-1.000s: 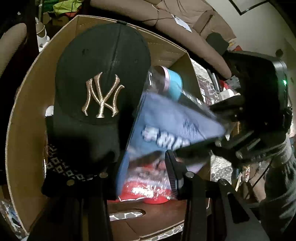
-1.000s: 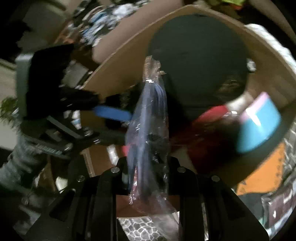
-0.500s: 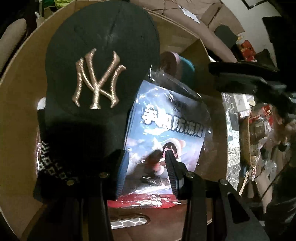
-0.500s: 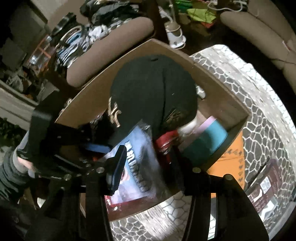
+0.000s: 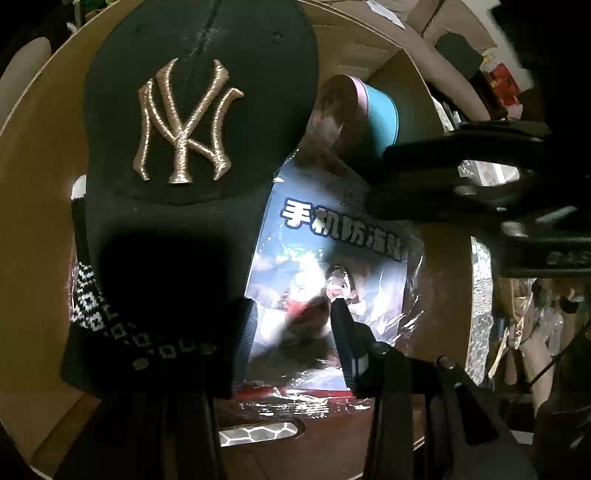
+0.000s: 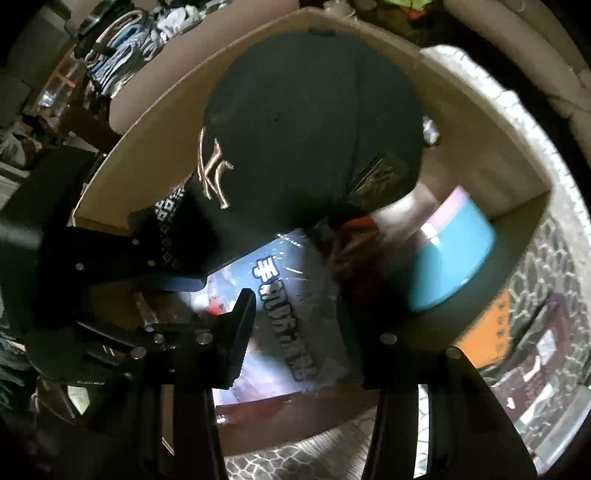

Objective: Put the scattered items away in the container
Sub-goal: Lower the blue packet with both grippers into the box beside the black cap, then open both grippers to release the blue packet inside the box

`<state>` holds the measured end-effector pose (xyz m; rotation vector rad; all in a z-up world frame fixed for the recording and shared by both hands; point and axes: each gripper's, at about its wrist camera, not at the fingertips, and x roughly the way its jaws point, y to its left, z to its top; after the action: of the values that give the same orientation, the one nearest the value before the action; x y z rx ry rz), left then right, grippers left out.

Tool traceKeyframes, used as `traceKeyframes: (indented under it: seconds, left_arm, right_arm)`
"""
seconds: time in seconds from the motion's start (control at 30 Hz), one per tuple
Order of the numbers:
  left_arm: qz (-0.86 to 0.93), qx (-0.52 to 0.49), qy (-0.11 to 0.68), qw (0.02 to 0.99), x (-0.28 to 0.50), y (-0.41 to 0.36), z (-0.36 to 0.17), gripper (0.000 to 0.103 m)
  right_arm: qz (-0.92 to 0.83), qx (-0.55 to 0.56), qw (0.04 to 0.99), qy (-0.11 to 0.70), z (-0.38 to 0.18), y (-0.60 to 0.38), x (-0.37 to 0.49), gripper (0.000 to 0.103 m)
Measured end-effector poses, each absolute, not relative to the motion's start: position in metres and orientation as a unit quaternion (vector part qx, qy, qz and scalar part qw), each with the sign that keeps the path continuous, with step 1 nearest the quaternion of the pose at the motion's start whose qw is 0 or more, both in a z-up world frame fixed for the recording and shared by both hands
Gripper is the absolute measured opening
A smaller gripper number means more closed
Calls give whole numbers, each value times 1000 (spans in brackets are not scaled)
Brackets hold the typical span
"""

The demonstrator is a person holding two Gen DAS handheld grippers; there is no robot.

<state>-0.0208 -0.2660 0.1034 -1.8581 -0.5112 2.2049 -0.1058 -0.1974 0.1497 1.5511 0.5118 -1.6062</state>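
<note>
A cardboard box holds a black cap with a gold NY logo, a blue-and-pink cylinder and a blue packet in clear wrap. The packet lies flat beside the cap, on top of something red. My left gripper hangs open just above the packet's near end, holding nothing. My right gripper is over the packet; its jaws are closing a little, with nothing gripped between them. In the left wrist view the right gripper reaches in from the right.
Black-and-white patterned fabric lies under the cap's brim. The box stands on a grey stone-pattern cover, with an orange item beside it. Sofa cushions and piled clothes surround it.
The right gripper let go of the packet, which fell from on edge to flat in the box, and the gripper drew back above it. The left gripper sank slightly towards the packet.
</note>
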Motion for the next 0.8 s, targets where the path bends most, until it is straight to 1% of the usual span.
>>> traceKeyframes:
  seconds: [0.07, 0.13, 0.2, 0.33, 0.43, 0.6, 0.8]
  left_arm:
    - [748, -633, -170, 104, -19, -269, 104, 41]
    - [745, -638, -168, 102, -19, -270, 102, 41]
    - [738, -644, -170, 106, -17, -273, 99, 42]
    - [729, -648, -195, 100, -12, -283, 95, 41]
    - [722, -651, -208, 104, -11, -288, 90, 41]
    - [716, -664, -195, 90, -11, -292, 86, 44]
    - [706, -670, -203, 108, 0, -290, 79, 44]
  right_arm:
    - [-625, 616, 437, 198, 162, -196, -98, 43]
    - [-604, 623, 448, 215, 167, -196, -87, 44]
    - [-578, 640, 446, 240, 161, -200, -76, 44]
    - [-532, 657, 422, 328, 132, -209, -61, 43]
    - [-522, 661, 400, 361, 114, -218, -61, 42]
    - [-532, 640, 369, 414, 105, -229, -67, 42]
    - [-544, 625, 370, 420, 108, -230, -72, 42]
